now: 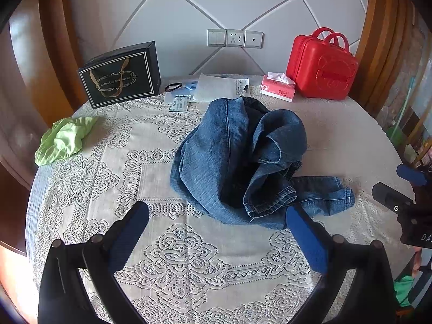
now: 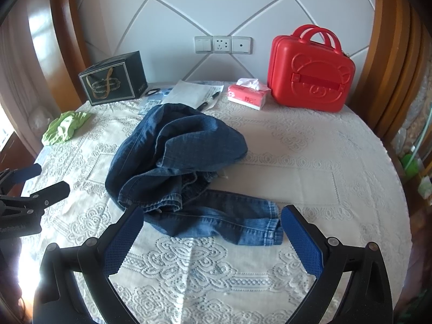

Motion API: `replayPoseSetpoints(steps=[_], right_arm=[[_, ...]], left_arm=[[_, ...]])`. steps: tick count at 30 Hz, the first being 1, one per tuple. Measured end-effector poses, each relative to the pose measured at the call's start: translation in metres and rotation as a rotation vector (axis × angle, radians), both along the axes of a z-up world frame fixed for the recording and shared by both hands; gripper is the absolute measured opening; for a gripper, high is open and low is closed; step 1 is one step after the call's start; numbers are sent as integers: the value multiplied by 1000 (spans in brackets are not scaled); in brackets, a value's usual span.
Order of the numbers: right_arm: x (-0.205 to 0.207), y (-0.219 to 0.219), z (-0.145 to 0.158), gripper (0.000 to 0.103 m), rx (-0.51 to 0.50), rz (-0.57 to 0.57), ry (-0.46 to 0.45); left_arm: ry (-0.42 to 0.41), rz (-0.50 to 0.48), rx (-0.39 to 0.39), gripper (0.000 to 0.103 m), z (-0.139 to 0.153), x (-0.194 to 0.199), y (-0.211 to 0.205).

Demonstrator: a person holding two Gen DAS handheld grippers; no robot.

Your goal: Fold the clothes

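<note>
A round table (image 2: 310, 145) is covered with a cream lace cloth (image 2: 189, 270). Behind the table, a white wall (image 2: 216, 8) is crossed by diagonal grooves, and a switch-and-socket plate (image 2: 223, 44) is set in it. The wall is flanked by curved wooden frames (image 2: 388, 54). Bright daylight is seen left of the table.

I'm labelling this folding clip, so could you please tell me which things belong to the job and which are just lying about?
Job:
jeans
left gripper
right gripper
green garment, possibly next

Lying about:
red case
tissue pack
black gift bag
papers
pen
</note>
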State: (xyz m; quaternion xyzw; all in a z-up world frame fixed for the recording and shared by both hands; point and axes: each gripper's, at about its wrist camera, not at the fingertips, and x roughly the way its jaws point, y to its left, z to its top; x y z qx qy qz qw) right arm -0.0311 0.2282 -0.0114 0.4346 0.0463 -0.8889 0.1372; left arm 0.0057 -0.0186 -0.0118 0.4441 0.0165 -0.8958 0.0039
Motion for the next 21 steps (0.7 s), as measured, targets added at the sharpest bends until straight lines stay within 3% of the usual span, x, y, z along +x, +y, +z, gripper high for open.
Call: replayPoseSetpoints(steps=[21], right_arm=[[-13, -1, -10, 103, 6, -17, -34]], left_arm=[[-30, 14, 7, 103, -12, -17, -8]])
